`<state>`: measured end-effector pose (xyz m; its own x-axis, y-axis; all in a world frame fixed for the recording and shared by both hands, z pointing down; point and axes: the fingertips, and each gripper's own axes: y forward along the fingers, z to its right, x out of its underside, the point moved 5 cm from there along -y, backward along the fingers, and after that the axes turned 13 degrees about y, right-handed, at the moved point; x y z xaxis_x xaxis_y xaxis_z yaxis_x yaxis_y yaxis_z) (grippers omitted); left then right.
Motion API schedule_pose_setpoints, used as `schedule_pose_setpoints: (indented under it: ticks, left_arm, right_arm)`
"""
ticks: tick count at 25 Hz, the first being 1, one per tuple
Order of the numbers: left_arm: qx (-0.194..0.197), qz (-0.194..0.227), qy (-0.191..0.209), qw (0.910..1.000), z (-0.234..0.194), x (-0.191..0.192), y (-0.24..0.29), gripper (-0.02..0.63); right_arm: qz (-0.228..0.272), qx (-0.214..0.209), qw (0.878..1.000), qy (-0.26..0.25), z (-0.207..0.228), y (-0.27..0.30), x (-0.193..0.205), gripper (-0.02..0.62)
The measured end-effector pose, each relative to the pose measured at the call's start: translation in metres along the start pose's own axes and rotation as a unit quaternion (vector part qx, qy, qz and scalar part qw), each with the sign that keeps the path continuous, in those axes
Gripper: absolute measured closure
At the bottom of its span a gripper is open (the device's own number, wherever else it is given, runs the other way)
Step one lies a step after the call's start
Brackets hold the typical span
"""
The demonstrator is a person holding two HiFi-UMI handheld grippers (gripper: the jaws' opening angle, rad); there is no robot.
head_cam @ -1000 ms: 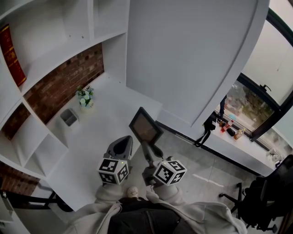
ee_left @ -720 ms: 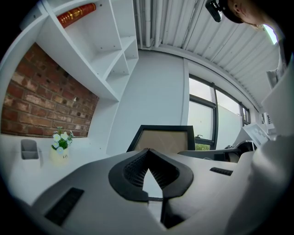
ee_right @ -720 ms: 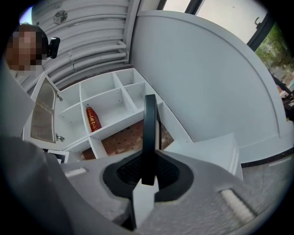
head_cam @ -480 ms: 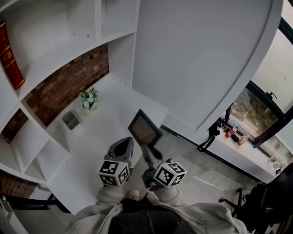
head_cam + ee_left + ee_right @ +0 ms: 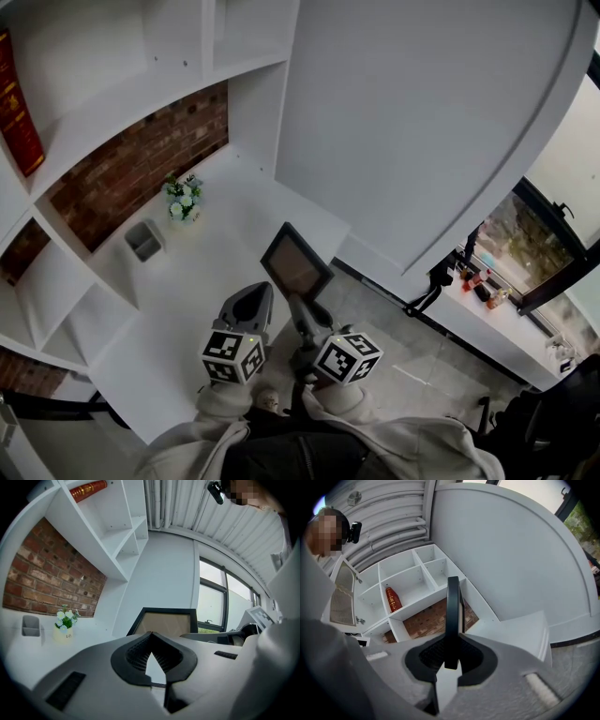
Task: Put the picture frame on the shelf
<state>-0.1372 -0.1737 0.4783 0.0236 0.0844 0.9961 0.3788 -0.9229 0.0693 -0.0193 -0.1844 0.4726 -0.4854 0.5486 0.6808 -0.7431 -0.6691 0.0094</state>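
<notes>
The right claw is clamping narrowly on the lower edge of the picture frame, holding it upright in the air above the near edge of the white counter. The left claw is riding beside it, closed and empty. Compared with a second ago, the grip is looking unchanged, but the shelf and side wall are filling more of the head view, so the carry is advancing and the frame is not yet placed.

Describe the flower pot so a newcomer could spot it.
Find the white shelf unit with the brick back wall. On its lower ledge, by the bricks, stands the flower pot. White blooms set it apart from the boxy grey container beside it.
</notes>
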Motion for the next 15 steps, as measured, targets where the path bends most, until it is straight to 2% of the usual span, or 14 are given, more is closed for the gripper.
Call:
schedule_pose_setpoints:
  ticks: [15]
  left_arm:
    - [-0.063,0.003,0.006,0.998,-0.036,-0.024,0.101,0.601]
  right_arm:
    - [-0.046,-0.057,0.997,-0.007,0.048,0.083,-0.079,0.554]
